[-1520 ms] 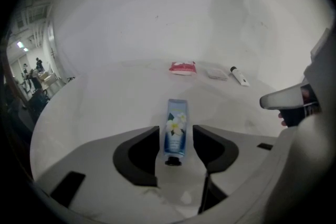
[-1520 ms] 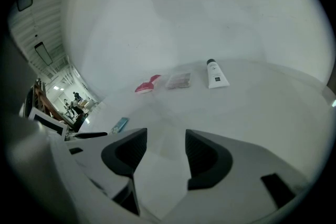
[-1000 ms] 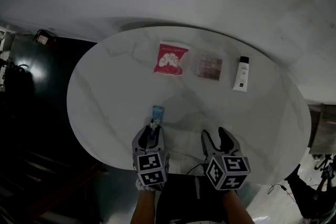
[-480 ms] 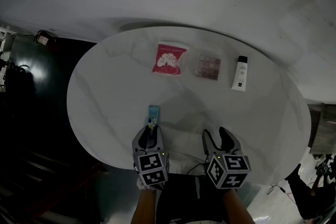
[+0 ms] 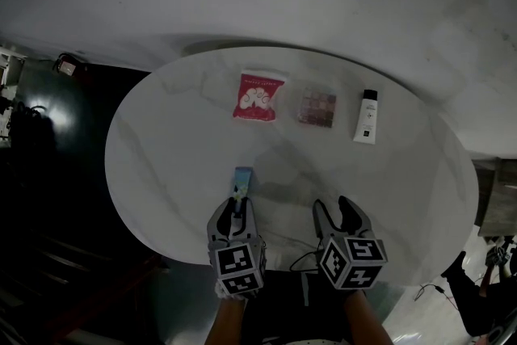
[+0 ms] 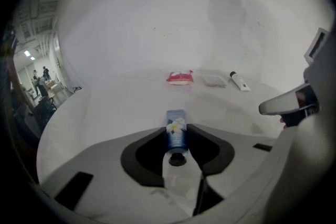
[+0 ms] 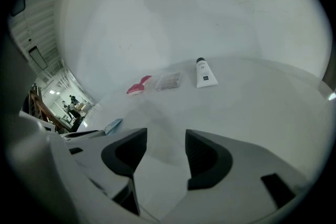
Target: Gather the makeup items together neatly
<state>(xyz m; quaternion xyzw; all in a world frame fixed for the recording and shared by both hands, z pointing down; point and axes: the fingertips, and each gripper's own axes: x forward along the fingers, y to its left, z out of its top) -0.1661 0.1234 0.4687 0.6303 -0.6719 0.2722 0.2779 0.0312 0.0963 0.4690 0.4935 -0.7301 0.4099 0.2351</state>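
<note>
Now that its jaws are finishing closing, left gripper (image 5: 235, 208): clamping the blue tube (image 5: 241, 180) at the table's (image 5: 178, 141) near edge.
Right gripper (image 5: 338, 208): hovering, jaws apart, empty.
Pouch (image 5: 258, 96), palette (image 5: 317, 107), white tube (image 5: 367, 115): lying far off.

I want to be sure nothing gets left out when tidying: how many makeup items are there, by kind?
Tubes: 2 (blue tube, white tube)
Packets: 1 (red packet)
Palettes: 1 (eyeshadow palette)
Total: 4
</note>
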